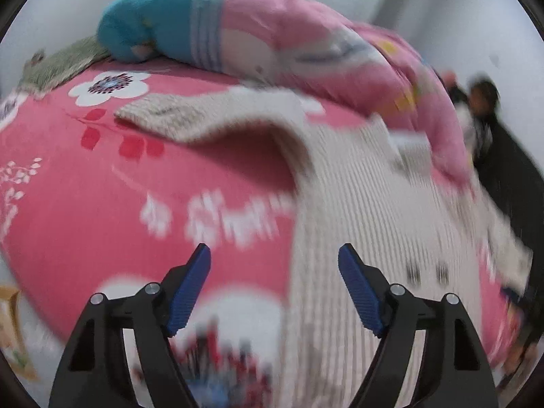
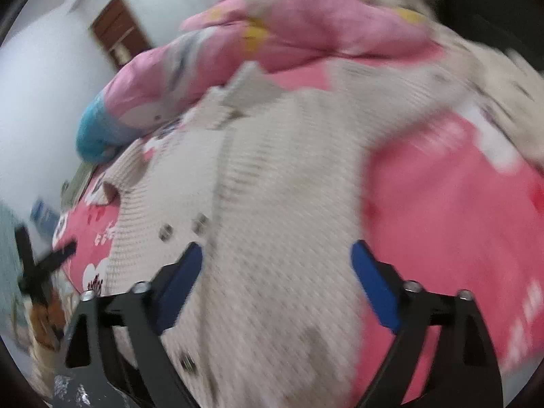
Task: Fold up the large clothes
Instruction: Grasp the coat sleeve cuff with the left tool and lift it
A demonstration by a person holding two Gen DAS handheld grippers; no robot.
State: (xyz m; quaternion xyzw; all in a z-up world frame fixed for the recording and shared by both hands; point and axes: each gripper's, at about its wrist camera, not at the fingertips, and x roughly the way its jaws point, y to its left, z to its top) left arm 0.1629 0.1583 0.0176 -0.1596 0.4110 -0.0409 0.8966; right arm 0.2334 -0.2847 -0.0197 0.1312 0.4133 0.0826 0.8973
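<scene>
Above the sweater [image 2: 278, 176], both tools gape empty.

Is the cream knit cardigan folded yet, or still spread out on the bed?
Mostly spread: the cream knit cardigan lies open across the pink bedspread, one sleeve stretched sideways. Blur hides whether any edge is folded.

A knit cardigan [image 2: 282, 183] lies spread on the bed [image 1: 102, 187], a rolled quilt [image 1: 289, 44] behind it.

Ribbed knit cardigan [image 2: 289, 187] — matt, coarse; bedsheet [image 1: 102, 204] seemingly soft fleece — blurred; ridged pads [image 1: 190, 292].
</scene>
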